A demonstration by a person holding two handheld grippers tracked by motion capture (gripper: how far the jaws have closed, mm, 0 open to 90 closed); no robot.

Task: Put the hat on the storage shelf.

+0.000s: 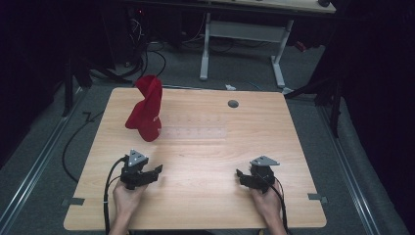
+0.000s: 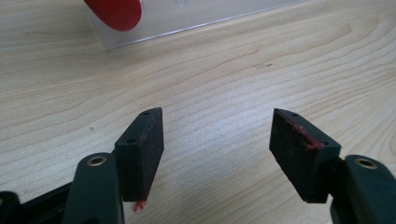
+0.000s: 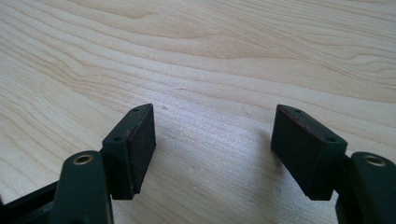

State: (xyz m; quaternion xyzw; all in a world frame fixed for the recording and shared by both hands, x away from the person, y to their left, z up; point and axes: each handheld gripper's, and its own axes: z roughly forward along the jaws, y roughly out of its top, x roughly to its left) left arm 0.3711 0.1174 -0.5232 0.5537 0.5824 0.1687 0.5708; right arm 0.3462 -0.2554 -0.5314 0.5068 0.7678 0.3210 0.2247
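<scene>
Both hands sit low over the table (image 1: 205,152), left gripper (image 1: 155,172) and right gripper (image 1: 241,175) each with jaws apart, holding nothing; the red cloth (image 1: 147,107) stands draped upright beyond the left gripper, well apart

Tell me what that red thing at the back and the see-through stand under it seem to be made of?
The red thing looks like soft matte fabric, probably a cap: it folds, twists and sags. The stand seems clear glossy plastic, perhaps acrylic: the wood grain of the table shows through it, and its edge catches light in the left gripper view.
</scene>
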